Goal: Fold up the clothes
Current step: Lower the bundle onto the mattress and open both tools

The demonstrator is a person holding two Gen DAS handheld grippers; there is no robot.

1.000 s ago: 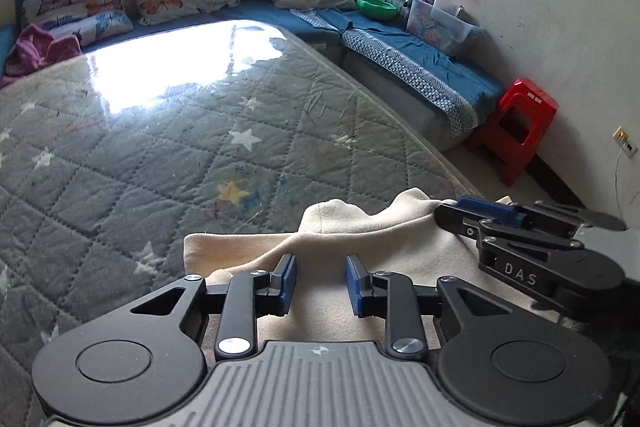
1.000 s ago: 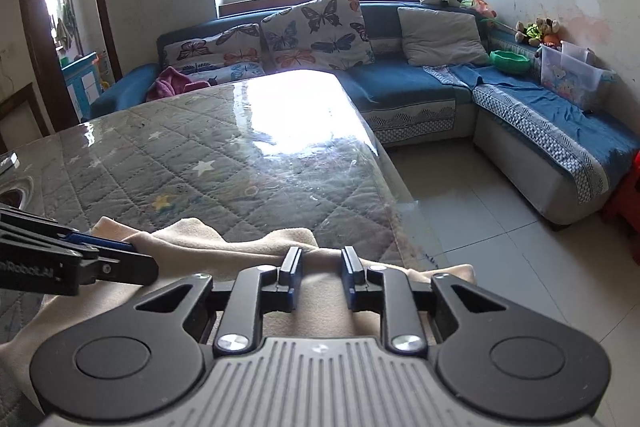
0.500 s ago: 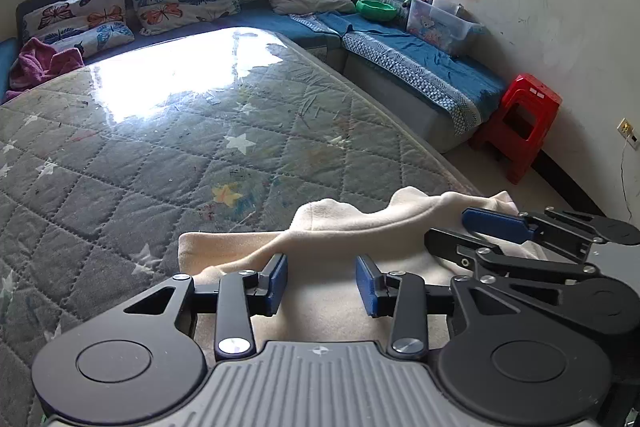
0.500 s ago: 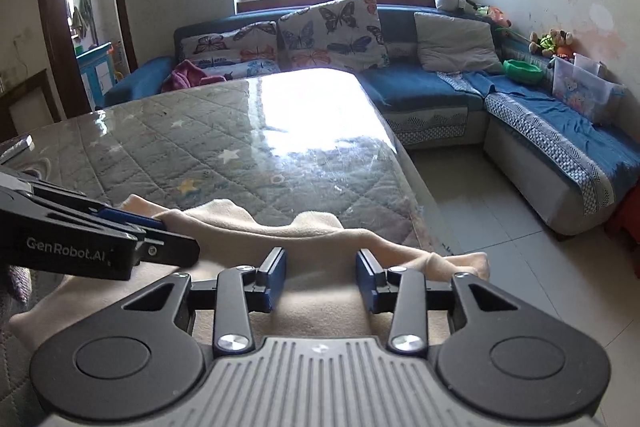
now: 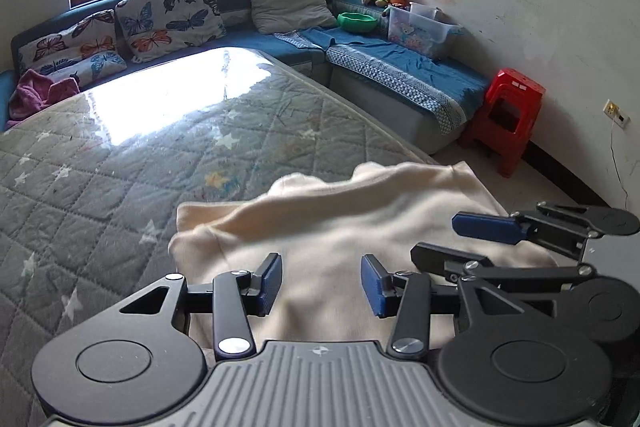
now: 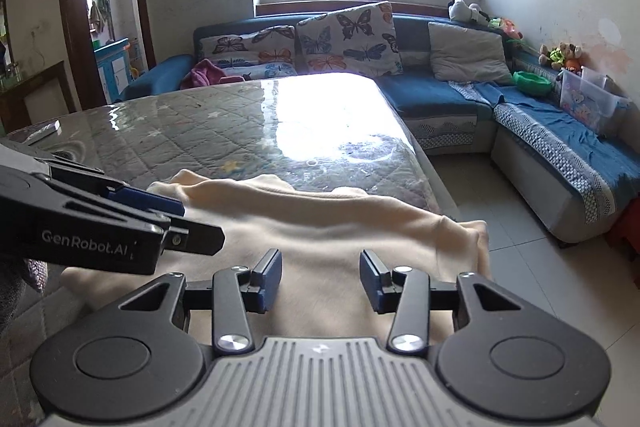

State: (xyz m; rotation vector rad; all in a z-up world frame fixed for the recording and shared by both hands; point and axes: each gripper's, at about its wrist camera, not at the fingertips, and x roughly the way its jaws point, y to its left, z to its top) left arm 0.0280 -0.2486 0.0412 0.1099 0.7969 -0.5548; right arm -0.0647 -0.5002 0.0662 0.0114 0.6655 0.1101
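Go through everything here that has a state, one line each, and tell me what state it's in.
Cream garment: lying on the table, folded over, held by neither gripper.
Left gripper: jaws opening, nothing clamped, above the garment.
Right gripper: jaws opening, nothing clamped, above the garment.
Storage bin: on the sofa, no lid on it.
Red stools: stacked.

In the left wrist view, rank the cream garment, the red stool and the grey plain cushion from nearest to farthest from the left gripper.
1. Cream garment: directly below and ahead of the left gripper, whose jaws are opening clear of the fabric.
2. Red stool: to the right, on the floor by the wall.
3. Grey plain cushion: far back on the sofa under the window.
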